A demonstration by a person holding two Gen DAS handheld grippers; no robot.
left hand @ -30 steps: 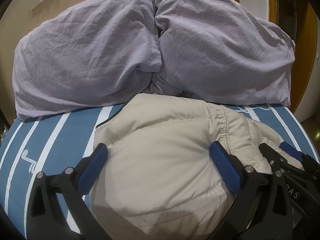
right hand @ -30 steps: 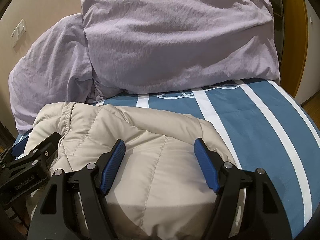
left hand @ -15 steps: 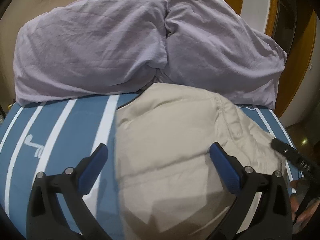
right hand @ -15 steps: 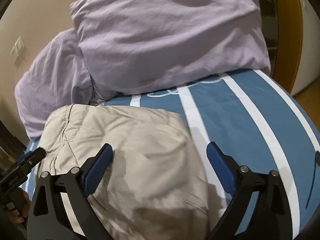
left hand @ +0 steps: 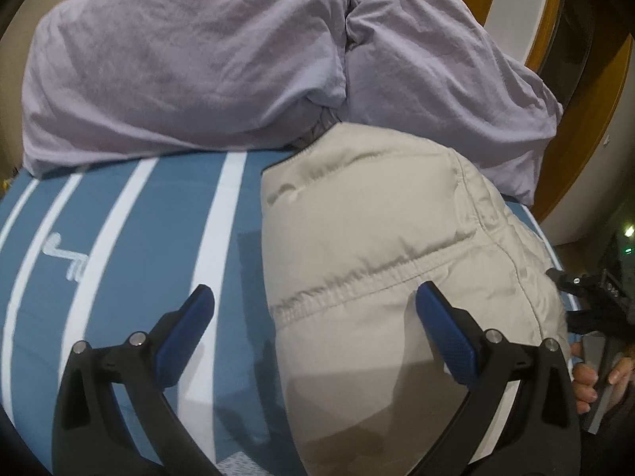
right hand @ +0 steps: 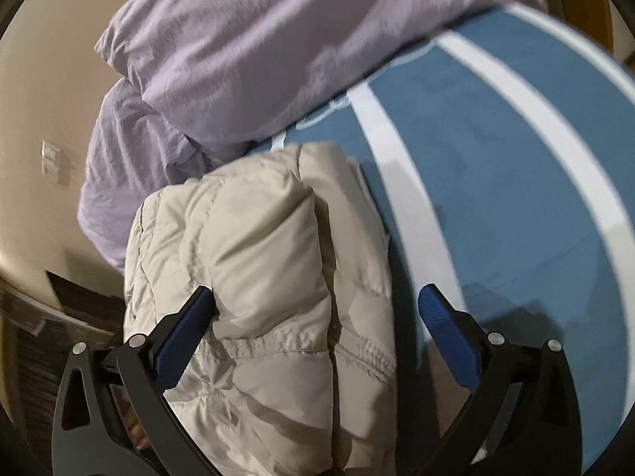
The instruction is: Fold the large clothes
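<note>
A beige quilted puffer jacket (left hand: 377, 246) lies folded into a thick bundle on the blue bed cover with white stripes (left hand: 119, 238). It also shows in the right wrist view (right hand: 254, 277), doubled over in layers. My left gripper (left hand: 313, 317) is open and empty above the jacket's left edge. My right gripper (right hand: 317, 317) is open and empty, tilted, above the jacket's near end. The right gripper's body (left hand: 587, 301) shows at the right edge of the left wrist view.
Two lilac pillows (left hand: 178, 63) (left hand: 436, 67) lie across the head of the bed, just behind the jacket. A beige wall with a switch plate (right hand: 49, 162) stands on the left. A wooden door frame (left hand: 587, 119) stands on the right.
Both grippers pulled back and away from the jacket. The right wrist view has tilted and swung to the left. The jacket stays folded on the bed.
</note>
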